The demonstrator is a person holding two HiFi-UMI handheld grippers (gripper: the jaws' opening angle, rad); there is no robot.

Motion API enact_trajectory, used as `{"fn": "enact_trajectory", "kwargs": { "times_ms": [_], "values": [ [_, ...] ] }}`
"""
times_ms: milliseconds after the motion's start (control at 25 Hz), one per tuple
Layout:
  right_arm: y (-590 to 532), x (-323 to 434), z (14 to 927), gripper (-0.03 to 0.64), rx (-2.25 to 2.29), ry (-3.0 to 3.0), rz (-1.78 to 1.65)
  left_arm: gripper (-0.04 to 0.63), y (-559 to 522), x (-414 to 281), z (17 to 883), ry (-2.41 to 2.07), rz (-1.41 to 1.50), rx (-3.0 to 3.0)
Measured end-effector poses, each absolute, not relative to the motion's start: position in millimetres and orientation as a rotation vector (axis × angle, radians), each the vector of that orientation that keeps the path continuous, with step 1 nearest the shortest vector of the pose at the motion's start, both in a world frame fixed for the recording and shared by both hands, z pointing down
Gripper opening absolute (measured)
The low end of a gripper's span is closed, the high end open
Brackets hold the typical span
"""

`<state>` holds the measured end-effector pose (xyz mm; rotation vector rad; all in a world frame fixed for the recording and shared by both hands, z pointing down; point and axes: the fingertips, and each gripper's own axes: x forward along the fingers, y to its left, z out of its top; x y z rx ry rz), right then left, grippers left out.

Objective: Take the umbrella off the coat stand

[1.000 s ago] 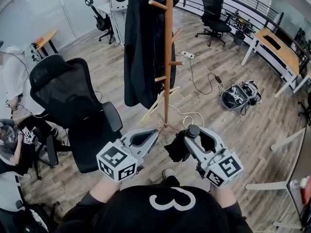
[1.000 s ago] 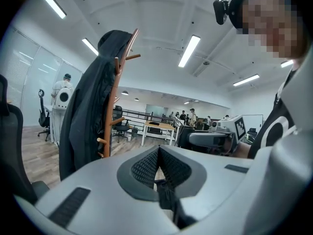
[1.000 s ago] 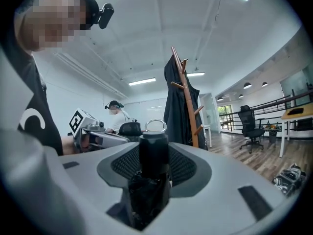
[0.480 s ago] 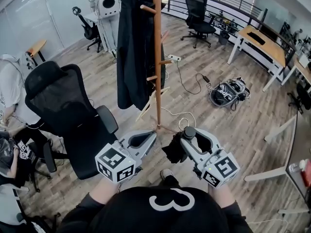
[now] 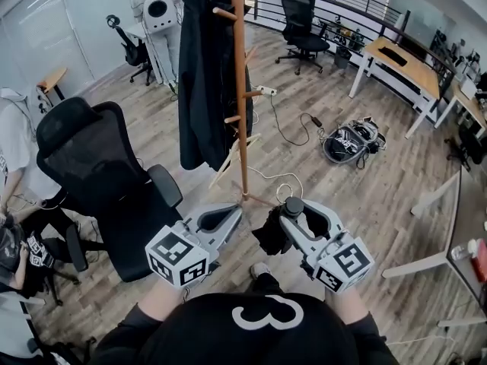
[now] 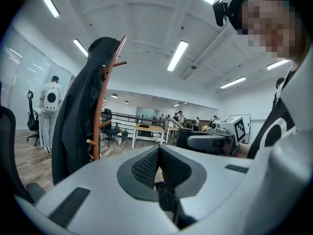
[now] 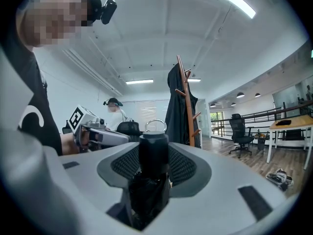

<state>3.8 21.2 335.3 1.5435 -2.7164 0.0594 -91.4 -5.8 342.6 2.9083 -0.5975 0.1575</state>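
Umbrella point(image 5: 271, 235), lower centre: was clamped in right gripper point(image 5: 294, 207), off stand point(image 5: 240, 90); left gripper point(image 5: 231, 213) closed, empty. Firm hold advised.

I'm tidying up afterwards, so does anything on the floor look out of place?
Yes: a strappy bundle, perhaps a bag, lies on the open floor right of the coat stand, and a power strip trails loose cable across the boards.

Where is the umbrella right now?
The umbrella is clamped in the right gripper, low and right of centre in the head view, clear of the coat stand just ahead.
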Motion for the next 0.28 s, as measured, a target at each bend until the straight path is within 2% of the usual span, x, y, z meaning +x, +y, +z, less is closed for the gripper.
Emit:
{"fn": "enact_trajectory", "kwargs": {
  "times_ms": [280],
  "values": [
    [21.4,0.2,341.5,0.19,1.556,-2.711,0.102,0.011,-6.1,-95.1,344.9,-0.586,0.152,2.903]
  ]
}}
